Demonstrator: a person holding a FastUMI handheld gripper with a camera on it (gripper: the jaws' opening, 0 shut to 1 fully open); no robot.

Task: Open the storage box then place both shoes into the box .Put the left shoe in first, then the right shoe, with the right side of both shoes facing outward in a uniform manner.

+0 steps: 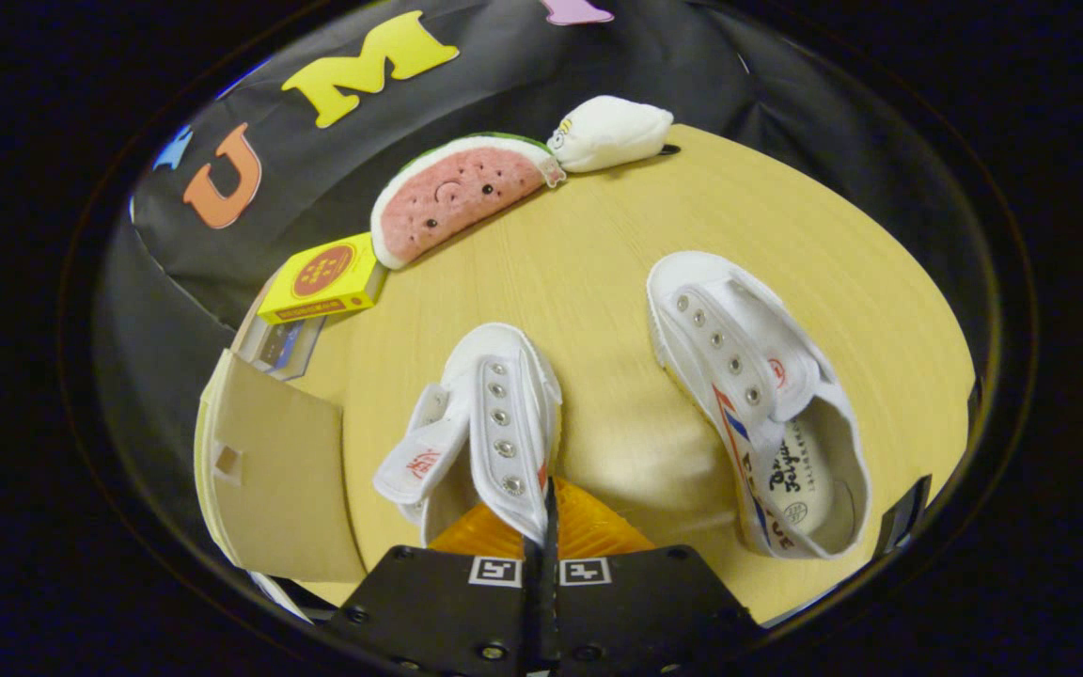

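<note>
My gripper (548, 517) is shut on the side wall of a white canvas shoe (494, 414), pinching the eyelet edge. That shoe's toe points away from me and its tongue flops out to the left. A second white shoe (753, 395) with a red and blue side stripe lies on the wooden table (598, 235), to the right of the fingers, opening towards me. The cardboard storage box (269, 470) sits to the left of the fingers, with a brown flap showing; its inside is hidden.
A watermelon-slice plush (452, 197) and a white plush (612, 132) lie at the table's far edge. A yellow carton (321, 279) rests on a flat pack (280, 343) beyond the box. Bare tabletop lies between the two shoes.
</note>
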